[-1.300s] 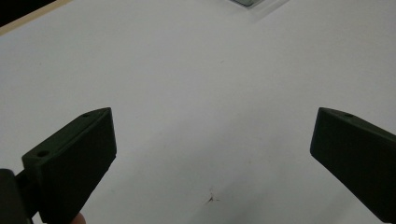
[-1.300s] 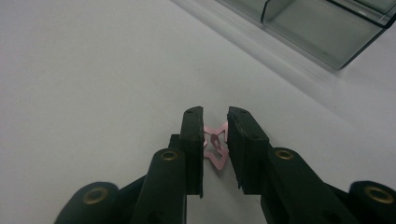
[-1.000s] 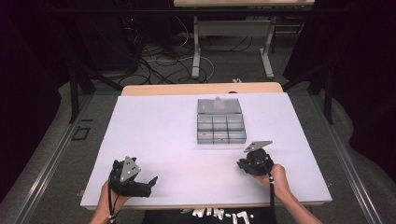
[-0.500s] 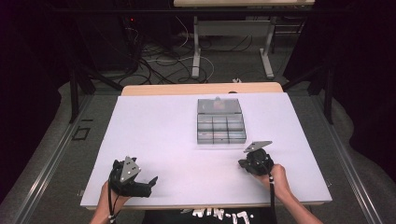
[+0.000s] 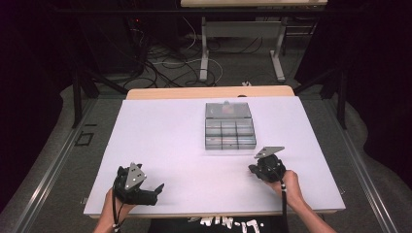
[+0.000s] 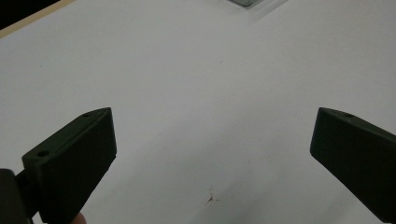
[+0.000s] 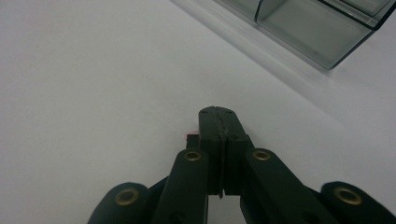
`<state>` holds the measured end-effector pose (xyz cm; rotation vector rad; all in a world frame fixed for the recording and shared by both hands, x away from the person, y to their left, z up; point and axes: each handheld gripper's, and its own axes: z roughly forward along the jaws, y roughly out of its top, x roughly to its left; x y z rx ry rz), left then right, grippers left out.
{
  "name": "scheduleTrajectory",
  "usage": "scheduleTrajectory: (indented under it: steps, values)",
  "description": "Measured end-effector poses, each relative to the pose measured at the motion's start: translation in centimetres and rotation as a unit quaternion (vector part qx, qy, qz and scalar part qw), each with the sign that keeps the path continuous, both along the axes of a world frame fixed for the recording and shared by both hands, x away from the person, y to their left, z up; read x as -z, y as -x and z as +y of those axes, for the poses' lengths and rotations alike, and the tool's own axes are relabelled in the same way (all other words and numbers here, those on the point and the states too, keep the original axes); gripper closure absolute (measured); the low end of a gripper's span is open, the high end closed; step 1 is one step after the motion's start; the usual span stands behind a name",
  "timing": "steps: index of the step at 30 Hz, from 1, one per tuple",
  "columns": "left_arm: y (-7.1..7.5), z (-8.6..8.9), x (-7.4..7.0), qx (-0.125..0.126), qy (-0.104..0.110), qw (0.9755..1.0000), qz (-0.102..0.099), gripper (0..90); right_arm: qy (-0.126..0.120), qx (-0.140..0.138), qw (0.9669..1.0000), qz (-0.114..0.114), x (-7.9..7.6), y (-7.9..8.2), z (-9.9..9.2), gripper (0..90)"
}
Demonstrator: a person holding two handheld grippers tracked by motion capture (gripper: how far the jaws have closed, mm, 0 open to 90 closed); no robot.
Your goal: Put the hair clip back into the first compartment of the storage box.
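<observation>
The big white bench (image 5: pixel 160 145) holds a clear box (image 5: pixel 229 130) with many small cells. The box sits in the far middle of the bench. Its long side runs away from the person, and its lid end points to the far edge.

The right gripper (image 5: pixel 258 170) is near the front right corner of the box, just beside it but not touching. In the right gripper view the right gripper (image 7: pixel 218 116) has its jaws pressed tight together. A tiny red bit (image 7: pixel 191 136) peeks out at the left of the tips. It is too small to tell what it is, or if the jaws pinch it.

The left gripper (image 5: pixel 154 190) rests low by the near left edge, well apart from the box. In the left gripper view its jaws stand wide with nothing between them.

I think the step in hand is bringing the right gripper to the box. The next move would need a small reach forward over a near cell, and then a gentle opening of the jaws.
</observation>
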<state>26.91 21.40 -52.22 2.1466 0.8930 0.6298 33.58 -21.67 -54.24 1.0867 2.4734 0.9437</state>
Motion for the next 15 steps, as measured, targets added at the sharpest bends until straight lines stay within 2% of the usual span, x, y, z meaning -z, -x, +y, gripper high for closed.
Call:
scheduleTrajectory:
  steps: [1,3,10,15]
  values:
    - [0.00,0.00,0.00,0.000,0.000,1.0000,0.000,0.4,0.003,0.008,0.9999,0.011,-0.12,0.15,0.05,90.0]
    - [0.00,0.00,0.00,0.000,0.000,1.0000,0.000,0.4,0.002,0.006,1.0000,-0.007,-0.06,0.12,0.04,90.0]
    - [0.00,0.00,0.00,0.001,0.001,1.0000,0.000,0.4,0.002,0.004,1.0000,-0.005,-0.43,0.31,0.02,90.0]
    - [0.05,0.07,-0.07,-0.001,0.001,1.0000,-0.007,0.4,-0.002,0.000,0.9999,-0.016,-0.69,0.45,0.09,90.0]
